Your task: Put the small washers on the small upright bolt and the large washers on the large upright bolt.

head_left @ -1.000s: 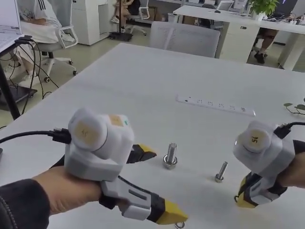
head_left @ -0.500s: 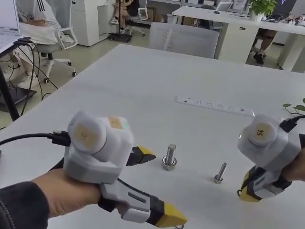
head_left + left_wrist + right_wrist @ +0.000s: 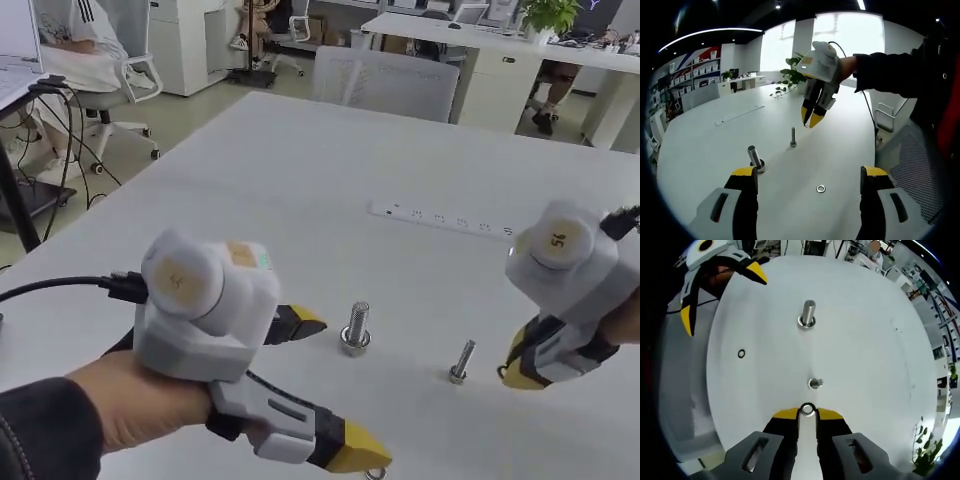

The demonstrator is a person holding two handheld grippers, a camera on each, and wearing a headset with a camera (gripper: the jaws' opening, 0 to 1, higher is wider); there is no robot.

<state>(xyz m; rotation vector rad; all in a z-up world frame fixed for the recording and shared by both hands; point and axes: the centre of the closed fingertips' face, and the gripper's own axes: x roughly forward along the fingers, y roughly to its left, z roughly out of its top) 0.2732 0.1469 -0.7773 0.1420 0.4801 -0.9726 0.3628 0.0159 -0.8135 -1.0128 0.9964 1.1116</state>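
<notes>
My right gripper pinches a washer; I'd centre its hole over the small bolt mid-frame, then release.

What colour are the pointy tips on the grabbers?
Yellow. The left gripper view shows it best, on the right gripper.

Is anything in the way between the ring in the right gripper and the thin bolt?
Nothing visible. The right gripper holds the washer close to the small bolt; only bare table shows between them.
</notes>
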